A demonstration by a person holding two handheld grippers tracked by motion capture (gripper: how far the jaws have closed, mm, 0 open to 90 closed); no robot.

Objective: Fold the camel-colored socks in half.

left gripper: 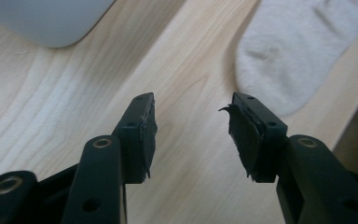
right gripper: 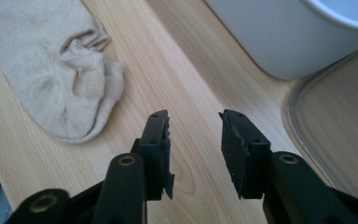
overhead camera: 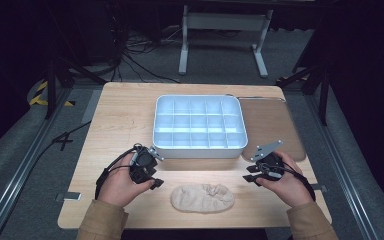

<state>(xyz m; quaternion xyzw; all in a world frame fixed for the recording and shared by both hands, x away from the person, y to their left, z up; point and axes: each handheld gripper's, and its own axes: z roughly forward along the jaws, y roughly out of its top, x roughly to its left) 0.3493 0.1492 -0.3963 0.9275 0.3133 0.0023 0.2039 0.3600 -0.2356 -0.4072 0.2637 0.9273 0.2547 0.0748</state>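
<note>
A beige sock (overhead camera: 202, 197) lies flat near the front edge of the wooden table (overhead camera: 120, 120), between my two hands. My left gripper (overhead camera: 154, 183) hovers just left of the sock's toe end, jaws open with bare wood between them; the sock (left gripper: 303, 51) shows beyond its right jaw. My right gripper (overhead camera: 249, 177) sits to the right of the sock's bunched cuff, also open and holding nothing; the sock (right gripper: 56, 70) lies at the upper left of the right gripper view.
A white tray (overhead camera: 199, 145) divided into several compartments stands behind the sock at the table's middle. A brown lid or board (overhead camera: 272, 125) lies flat to its right. Floor cables and a table frame lie beyond the far edge.
</note>
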